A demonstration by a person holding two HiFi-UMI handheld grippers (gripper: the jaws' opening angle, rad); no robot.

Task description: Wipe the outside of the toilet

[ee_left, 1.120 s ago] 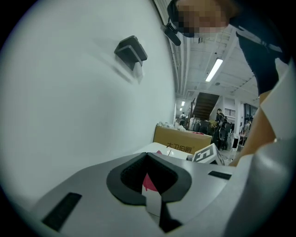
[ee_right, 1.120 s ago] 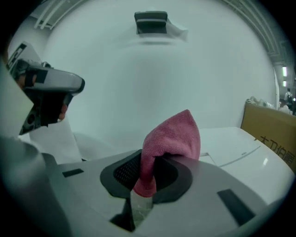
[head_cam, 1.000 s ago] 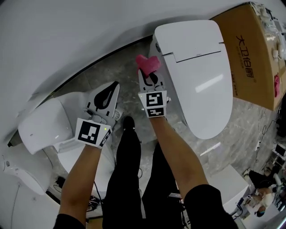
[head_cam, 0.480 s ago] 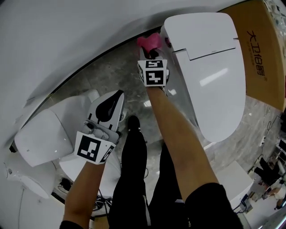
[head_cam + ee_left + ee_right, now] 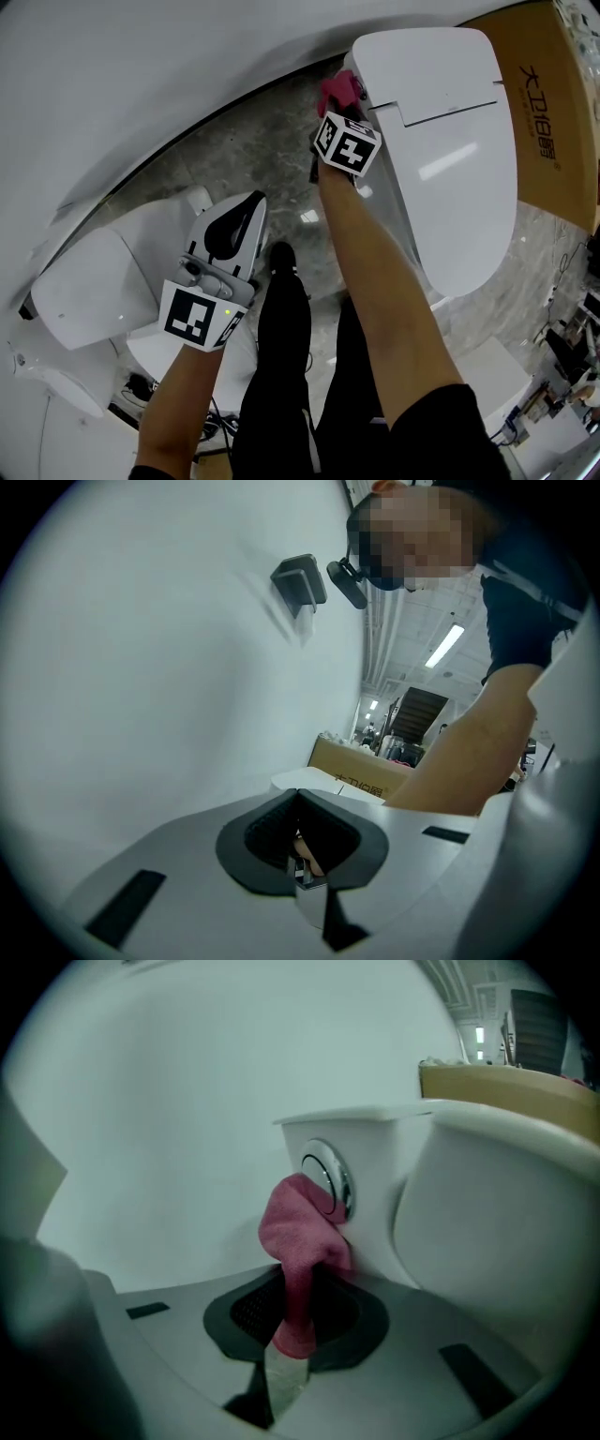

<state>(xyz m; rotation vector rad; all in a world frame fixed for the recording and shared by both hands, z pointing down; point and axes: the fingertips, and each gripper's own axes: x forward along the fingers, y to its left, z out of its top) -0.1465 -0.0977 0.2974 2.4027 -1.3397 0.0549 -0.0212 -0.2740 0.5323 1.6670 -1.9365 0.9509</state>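
Observation:
The white toilet [image 5: 441, 141] stands at the upper right of the head view with its lid down. My right gripper [image 5: 339, 101] is shut on a pink cloth [image 5: 336, 90] and holds it against the toilet's left rear side. In the right gripper view the pink cloth [image 5: 298, 1232] bunches out of the right gripper [image 5: 295, 1283] and presses on the white shell beside a round chrome button [image 5: 328, 1180]. My left gripper [image 5: 249, 201] hangs shut and empty over the floor, well left of the toilet. The left gripper [image 5: 298, 803] faces the wall.
A second white toilet [image 5: 103, 281] sits at the lower left, close under my left hand. A brown cardboard box [image 5: 553, 103] stands behind the toilet on the right. The white wall [image 5: 141, 75] curves across the top, and grey marbled floor [image 5: 234, 155] lies between the toilets.
My right gripper has reached farther forward and swung right, bringing the pink cloth against the toilet's rear side. The left gripper has stayed shut and hardly moved.

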